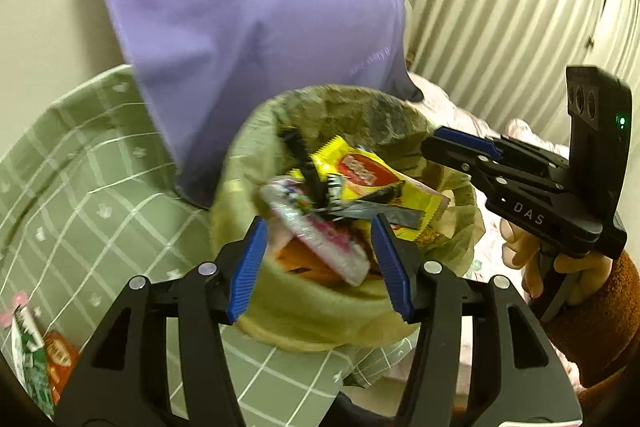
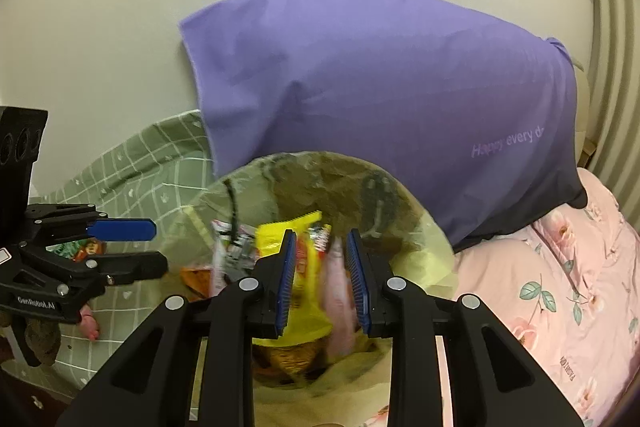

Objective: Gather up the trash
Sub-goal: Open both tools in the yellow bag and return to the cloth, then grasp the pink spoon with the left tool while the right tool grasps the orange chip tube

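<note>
A bin lined with a yellow-green bag stands on the bed. It holds several wrappers: a yellow snack packet, a pink and silver wrapper and an orange one. My left gripper is open just above the bin's near rim, with nothing between its pads. My right gripper is open over the bin, and the blurred yellow and pink wrappers show between its jaws; it also shows in the left wrist view. The left gripper shows in the right wrist view.
A purple pillow leans on the wall behind the bin. A green checked sheet lies to the left, a pink floral quilt to the right. A green and orange packet lies on the sheet at the lower left.
</note>
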Available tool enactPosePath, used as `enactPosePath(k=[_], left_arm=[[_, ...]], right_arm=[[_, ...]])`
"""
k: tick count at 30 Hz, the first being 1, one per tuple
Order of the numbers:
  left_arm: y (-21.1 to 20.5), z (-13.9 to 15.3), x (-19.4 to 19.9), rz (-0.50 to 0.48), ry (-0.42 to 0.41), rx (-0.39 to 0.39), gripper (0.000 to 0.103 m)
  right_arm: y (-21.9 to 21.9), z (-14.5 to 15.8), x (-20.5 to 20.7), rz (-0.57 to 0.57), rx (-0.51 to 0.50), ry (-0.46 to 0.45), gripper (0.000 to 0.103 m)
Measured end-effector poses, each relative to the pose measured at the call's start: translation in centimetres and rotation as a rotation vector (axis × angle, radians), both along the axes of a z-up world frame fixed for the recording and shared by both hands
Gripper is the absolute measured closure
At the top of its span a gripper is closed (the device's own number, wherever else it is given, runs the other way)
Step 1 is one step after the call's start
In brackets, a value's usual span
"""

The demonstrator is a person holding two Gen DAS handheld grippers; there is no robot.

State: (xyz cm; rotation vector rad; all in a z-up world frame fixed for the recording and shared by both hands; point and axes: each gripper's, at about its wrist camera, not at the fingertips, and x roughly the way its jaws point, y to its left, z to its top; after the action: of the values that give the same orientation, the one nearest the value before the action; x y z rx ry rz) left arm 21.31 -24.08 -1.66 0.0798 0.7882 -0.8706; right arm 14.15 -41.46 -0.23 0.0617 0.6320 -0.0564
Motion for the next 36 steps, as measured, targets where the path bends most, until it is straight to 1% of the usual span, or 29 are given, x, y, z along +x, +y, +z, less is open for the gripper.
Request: enactPosePath(k=[4,7,9,14,18,19,21,22,25,28,32,36], left_arm=[[4.4,0.4,0.1,0.111,-0.018,-0.056,0.050],[8.4,0.2,0.2,0.210,-0.031,-0.064,0.049],[11.0,-0.1,0.1,0.270,-0.039,-0.050,0.048],[18.2,-1.5,0.3,0.436,-0.029,-0.010,0.048],[23.1,-2.8,0.3,0.549,-0.019,0.012,0.048],[24.3,-3.3,0.3,0.577,-0.021,0.031,0.048],[26.2,-4.6,0.5,0.631,-0.017,0.087,0.048],[26.8,-5.1,0.6,0.647,-0.012,0.101,0.048],[29.0,-6.9,0.6,0.700,0.030,0.123,0.048],[30.2,-7.7,-0.1,0.720,0.052,0.127,0.048],[30.4,-7.3,-1.3,0.722,0.053,0.118,0.048],[30.4,-6.6,-2.2,0.710,0.038,0.120,0.048]], right_arm=[[2.3,0.7,-0.3,0.037,-0.001,-0.024,0.078],[4.3,0.8,0.0,0.073,-0.001,-0.030,0.078],[5.5,0.8,0.3,0.099,0.002,-0.028,0.078],[8.8,0.3,1.0,0.171,0.006,-0.013,0.078],[11.4,-0.4,1.7,0.237,0.016,0.004,0.078],[11.9,-0.5,1.9,0.250,0.021,0.006,0.077],[13.1,-1.0,2.5,0.286,0.039,0.019,0.071],[13.5,-1.2,2.6,0.298,0.044,0.022,0.066],[15.3,-1.8,2.9,0.344,0.052,0.039,0.066],[16.7,-2.4,3.4,0.380,0.058,0.059,0.066],[18.7,-3.2,4.1,0.425,0.089,0.091,0.066],[20.9,-4.2,5.0,0.489,0.094,0.118,0.066]])
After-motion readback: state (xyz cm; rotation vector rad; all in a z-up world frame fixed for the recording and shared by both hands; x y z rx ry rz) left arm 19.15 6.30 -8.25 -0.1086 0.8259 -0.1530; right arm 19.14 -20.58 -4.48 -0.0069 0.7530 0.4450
